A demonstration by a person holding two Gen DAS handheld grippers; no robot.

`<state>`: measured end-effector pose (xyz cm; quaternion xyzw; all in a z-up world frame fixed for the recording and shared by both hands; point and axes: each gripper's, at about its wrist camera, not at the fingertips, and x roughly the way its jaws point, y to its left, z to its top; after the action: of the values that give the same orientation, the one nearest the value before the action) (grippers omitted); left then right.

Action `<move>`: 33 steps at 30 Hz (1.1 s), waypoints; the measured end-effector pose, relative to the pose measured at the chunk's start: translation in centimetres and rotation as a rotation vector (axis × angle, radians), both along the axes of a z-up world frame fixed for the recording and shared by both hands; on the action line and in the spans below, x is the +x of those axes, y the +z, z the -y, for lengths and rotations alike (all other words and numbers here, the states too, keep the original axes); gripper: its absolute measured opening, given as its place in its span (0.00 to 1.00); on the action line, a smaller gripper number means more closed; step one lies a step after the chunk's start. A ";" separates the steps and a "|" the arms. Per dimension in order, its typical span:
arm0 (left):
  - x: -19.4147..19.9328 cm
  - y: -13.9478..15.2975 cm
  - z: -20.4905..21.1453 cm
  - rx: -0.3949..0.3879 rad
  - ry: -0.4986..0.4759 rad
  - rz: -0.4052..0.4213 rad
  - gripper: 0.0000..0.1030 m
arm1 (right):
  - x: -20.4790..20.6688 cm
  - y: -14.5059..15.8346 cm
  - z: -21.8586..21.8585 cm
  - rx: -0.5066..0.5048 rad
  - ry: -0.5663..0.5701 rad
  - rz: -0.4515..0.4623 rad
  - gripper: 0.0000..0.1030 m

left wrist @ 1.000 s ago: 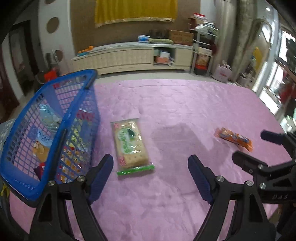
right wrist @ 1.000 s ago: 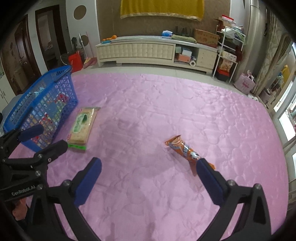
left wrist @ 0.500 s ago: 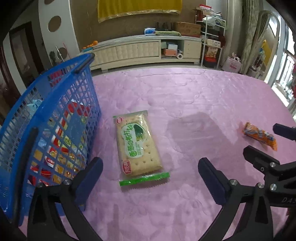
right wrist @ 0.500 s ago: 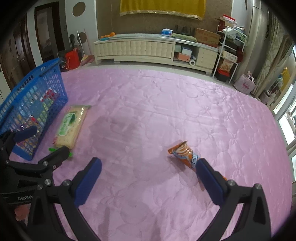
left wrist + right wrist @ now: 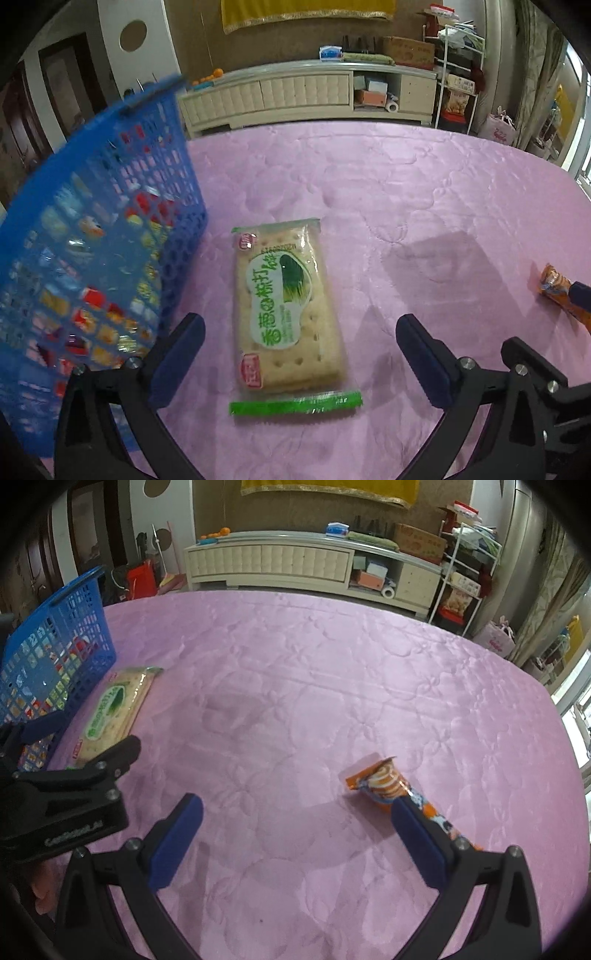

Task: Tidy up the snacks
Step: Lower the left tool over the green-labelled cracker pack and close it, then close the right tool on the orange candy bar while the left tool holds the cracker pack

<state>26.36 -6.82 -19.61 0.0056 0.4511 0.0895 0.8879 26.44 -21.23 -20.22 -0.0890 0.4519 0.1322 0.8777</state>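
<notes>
A green-and-clear cracker pack [image 5: 290, 314] lies flat on the pink bedspread [image 5: 388, 192], lengthwise between the fingers of my open left gripper [image 5: 299, 336]. It also shows in the right wrist view [image 5: 114, 709]. A blue mesh basket [image 5: 92, 236] holding several snacks stands just left of the pack. An orange cookie tube [image 5: 399, 794] lies on the right, its near end behind the right finger of my open right gripper [image 5: 295, 812]. The tube also shows in the left wrist view [image 5: 554, 288].
The left gripper's body [image 5: 70, 797] shows at the left of the right wrist view. A long cream cabinet [image 5: 295, 561] and a shelf rack [image 5: 469, 561] stand beyond the bed's far edge.
My left gripper has moved forward and down, so the cracker pack now lies between its fingers. My right gripper has come closer to the orange tube.
</notes>
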 end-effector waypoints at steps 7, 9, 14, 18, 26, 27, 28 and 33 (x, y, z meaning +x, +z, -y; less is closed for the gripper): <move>0.8 -0.4 -0.9 -0.097 -0.009 -0.010 0.99 | 0.6 -0.3 -0.1 -0.017 -0.005 0.006 1.00; 0.8 -0.7 -1.0 -0.138 -0.015 -0.030 0.99 | 0.6 -0.3 -0.2 -0.015 -0.006 0.009 1.00; 1.0 -0.6 -1.3 -0.135 -0.024 -0.031 0.94 | 0.3 -0.1 -0.4 -0.008 0.000 0.016 1.00; 0.4 -0.2 -1.1 -0.107 -0.043 -0.022 0.56 | 0.1 0.1 -0.1 0.003 -0.008 -0.001 1.00; -0.9 0.4 -0.8 -0.174 -0.100 -0.037 0.51 | -0.9 1.6 1.2 0.021 -0.035 0.013 1.00; -1.1 0.6 -0.7 -0.186 -0.105 -0.033 0.51 | -1.1 1.8 1.4 0.023 -0.040 0.018 1.00; -1.5 0.8 -0.5 -0.193 -0.110 -0.029 0.51 | -1.4 2.1 1.7 0.029 -0.045 0.021 1.00; -2.3 1.5 0.2 -0.237 -0.132 -0.014 0.49 | -2.3 3.3 3.2 0.050 -0.073 0.037 1.00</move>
<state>24.02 -7.04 -18.11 -0.0690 0.4632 -0.0232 0.8833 24.12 -24.45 -16.93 -0.0531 0.4350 0.1098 0.8921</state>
